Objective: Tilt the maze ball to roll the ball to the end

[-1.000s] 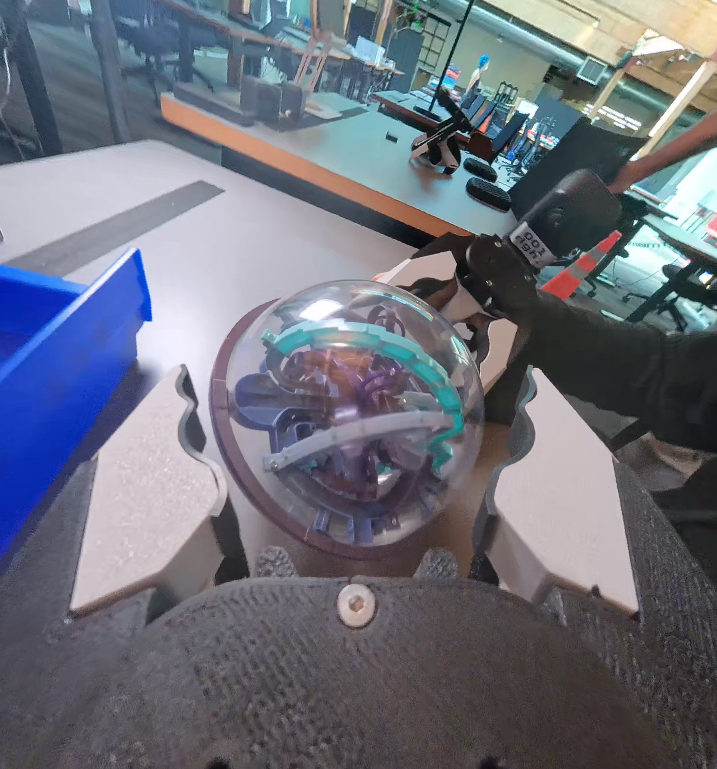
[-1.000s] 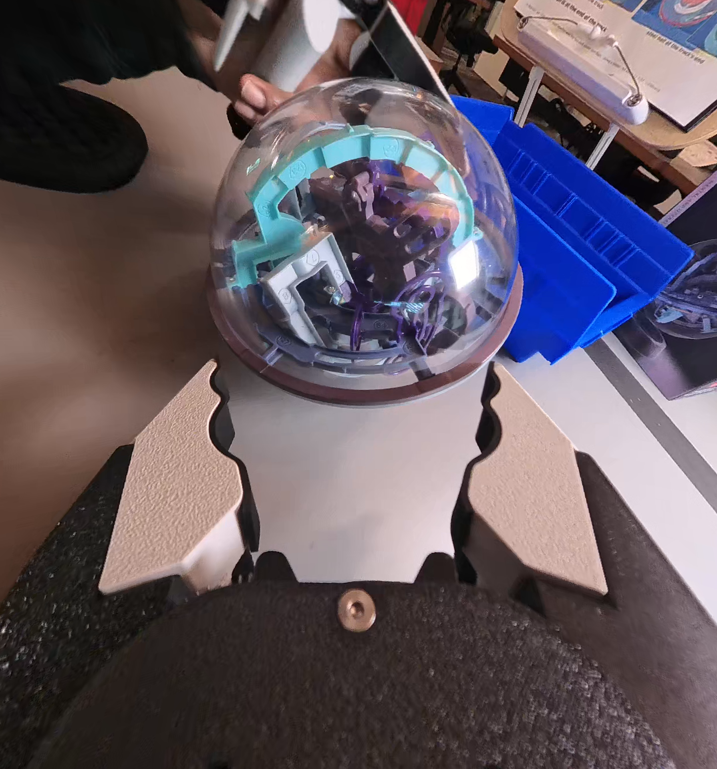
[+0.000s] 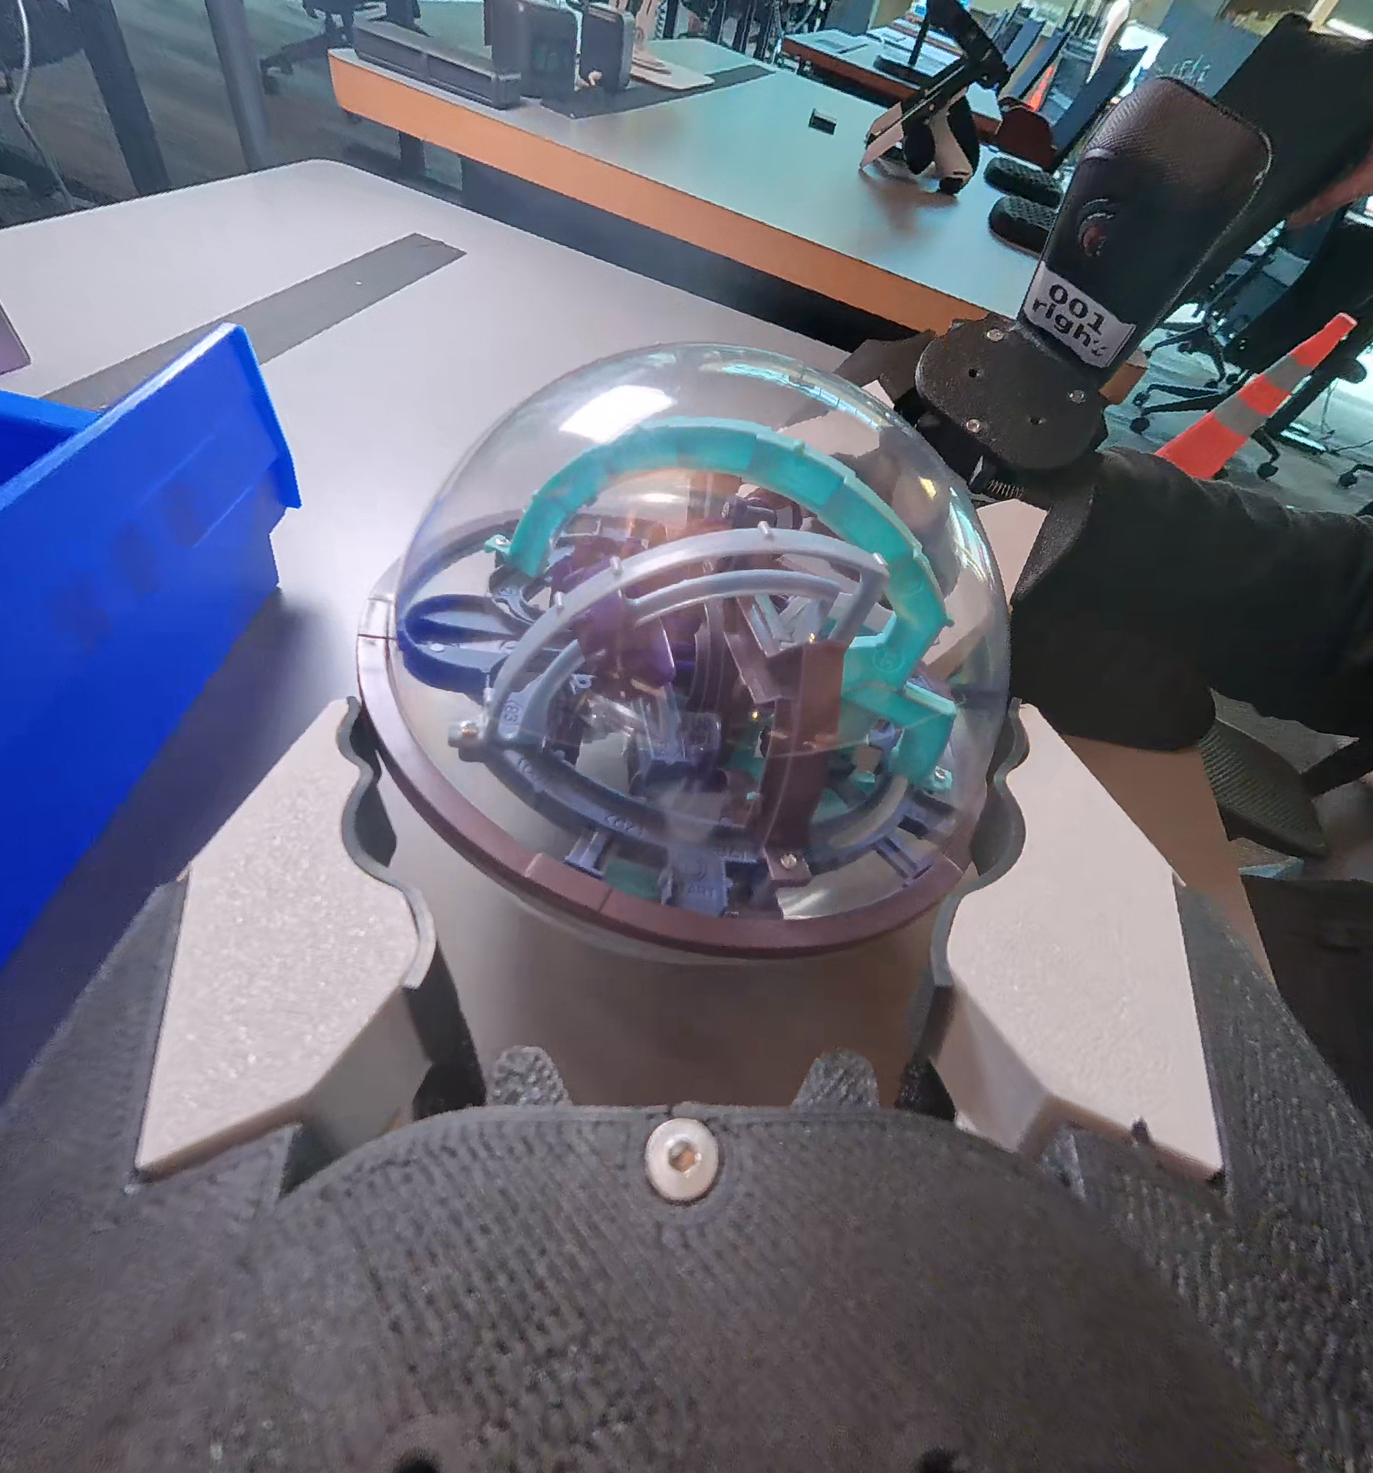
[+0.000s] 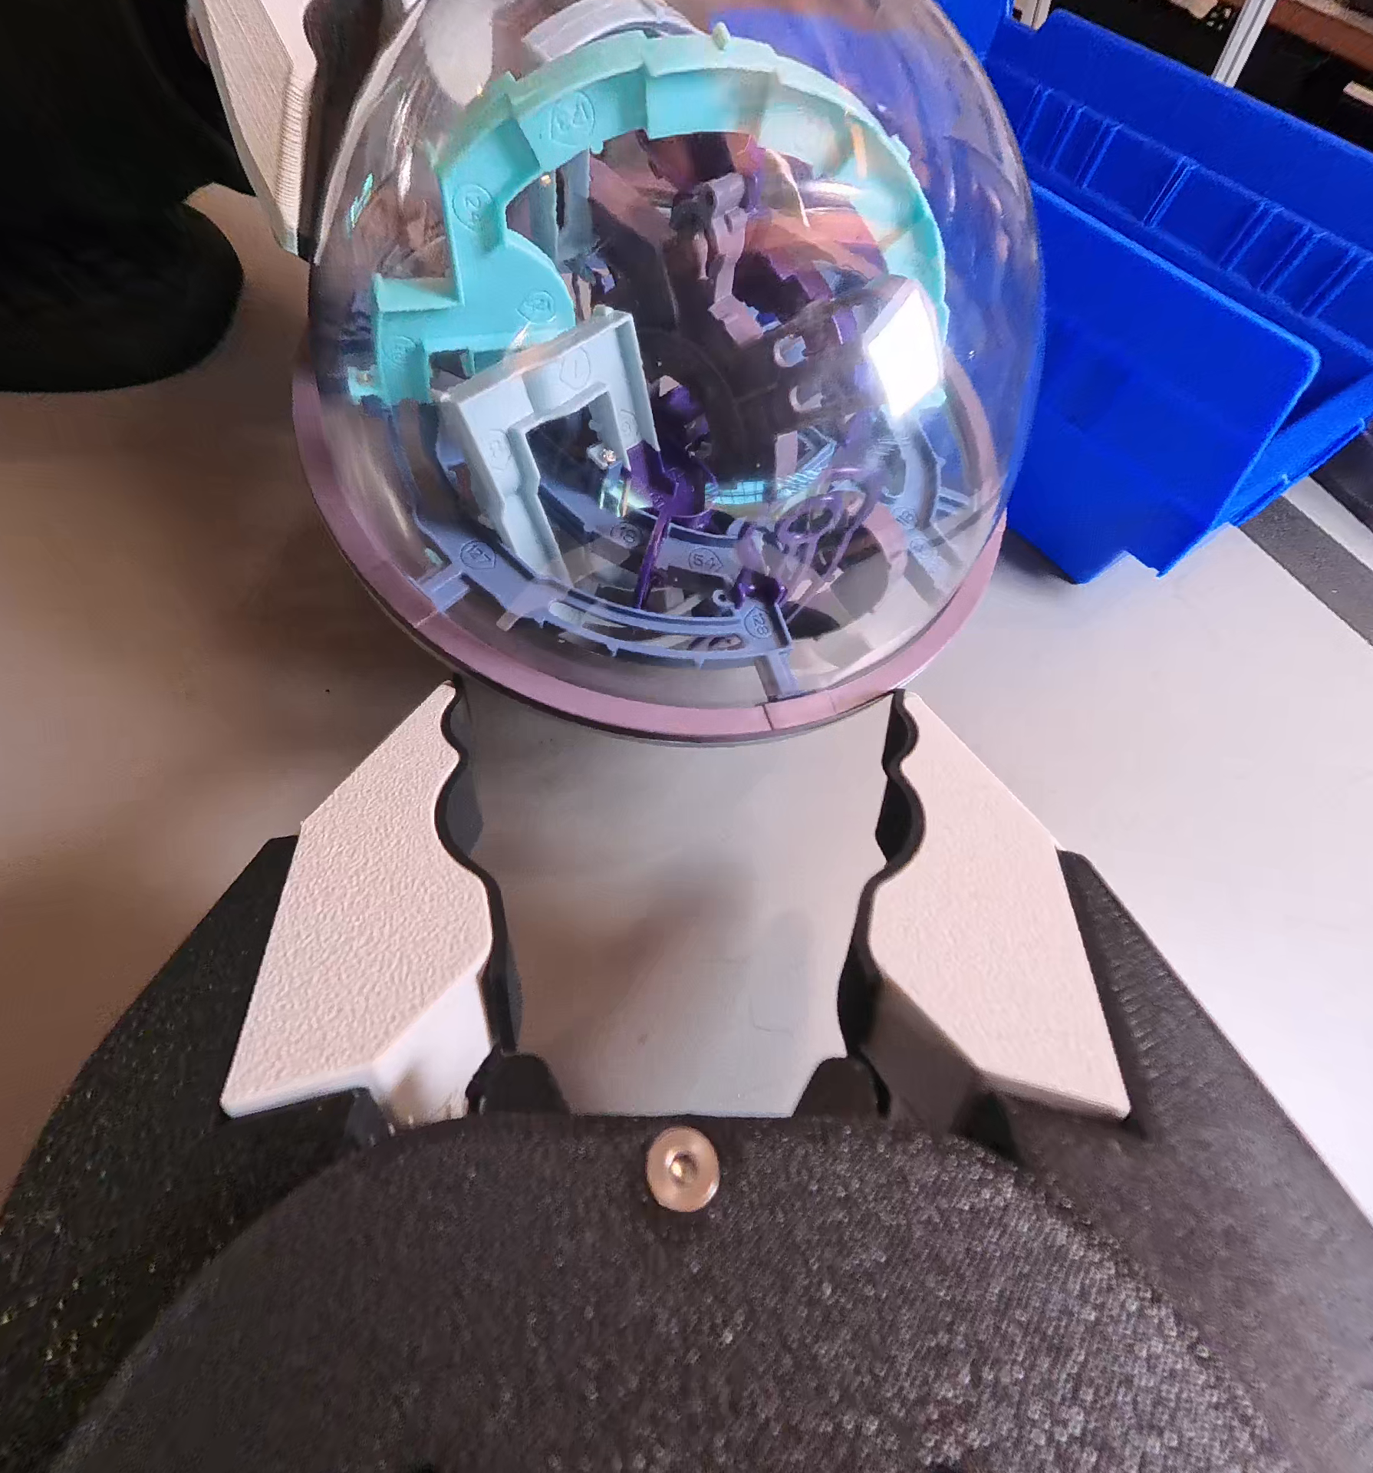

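The left tool [image 3: 683, 749] is standing wide open around the maze ball [image 3: 691, 638], its two pale fingers [image 3: 285, 877] reaching up either side of the dark purple ring at the ball's waist; they are sitting right at the rim, but whether they are pressing on it I cannot tell. The right tool [image 4: 679, 717] is coming at the ball from the opposite side, its jaws partly open with the fingertips [image 4: 412, 765] just under the lower edge of the ring, and whether they are touching it I cannot tell either. The ball itself is sitting between the two tools over the pale table [image 3: 189, 263], its clear dome showing teal, grey and purple tracks inside. A blue bin [image 3: 93, 558] is resting on the table just beside the ball, and an orange cone [image 3: 1257, 398] is standing farther off on the floor
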Demonstrator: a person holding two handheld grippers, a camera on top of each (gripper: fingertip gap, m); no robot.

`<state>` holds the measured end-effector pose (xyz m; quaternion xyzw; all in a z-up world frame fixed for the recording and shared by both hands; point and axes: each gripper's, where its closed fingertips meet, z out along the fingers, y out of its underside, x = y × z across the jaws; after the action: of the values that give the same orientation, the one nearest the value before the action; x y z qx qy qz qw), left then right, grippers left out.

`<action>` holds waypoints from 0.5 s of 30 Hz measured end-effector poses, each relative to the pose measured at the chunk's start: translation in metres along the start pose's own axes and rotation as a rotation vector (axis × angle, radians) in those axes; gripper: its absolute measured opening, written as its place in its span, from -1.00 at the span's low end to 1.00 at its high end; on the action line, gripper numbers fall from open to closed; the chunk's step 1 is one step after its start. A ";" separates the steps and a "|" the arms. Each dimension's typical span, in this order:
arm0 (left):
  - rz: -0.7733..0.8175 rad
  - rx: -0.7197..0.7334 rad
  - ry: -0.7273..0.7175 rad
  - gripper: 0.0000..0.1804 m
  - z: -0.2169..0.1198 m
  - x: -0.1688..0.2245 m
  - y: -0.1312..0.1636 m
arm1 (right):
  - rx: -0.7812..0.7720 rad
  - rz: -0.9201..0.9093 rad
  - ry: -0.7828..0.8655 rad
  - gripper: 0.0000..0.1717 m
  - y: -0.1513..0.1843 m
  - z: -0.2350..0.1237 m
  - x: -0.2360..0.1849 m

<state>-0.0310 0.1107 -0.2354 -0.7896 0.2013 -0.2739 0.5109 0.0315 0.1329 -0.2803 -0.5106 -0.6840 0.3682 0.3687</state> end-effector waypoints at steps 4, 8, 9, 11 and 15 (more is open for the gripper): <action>0.000 -0.002 -0.001 0.62 -0.001 0.001 -0.001 | -0.008 -0.008 0.002 0.16 0.001 0.001 -0.001; -0.028 0.005 0.008 0.62 -0.002 0.001 -0.002 | -0.020 -0.009 -0.001 0.16 0.003 0.002 -0.002; -0.036 0.008 0.011 0.62 -0.002 0.001 -0.002 | -0.024 -0.011 -0.001 0.15 0.004 0.002 -0.002; -0.050 0.009 0.016 0.61 -0.003 0.000 -0.003 | -0.030 -0.015 -0.002 0.15 0.004 0.003 -0.003; -0.069 -0.003 0.020 0.60 -0.004 0.000 -0.005 | -0.054 -0.026 -0.017 0.14 0.008 0.005 -0.006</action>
<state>-0.0336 0.1097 -0.2294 -0.7943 0.1793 -0.2987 0.4978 0.0315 0.1276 -0.2907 -0.5084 -0.7034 0.3488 0.3538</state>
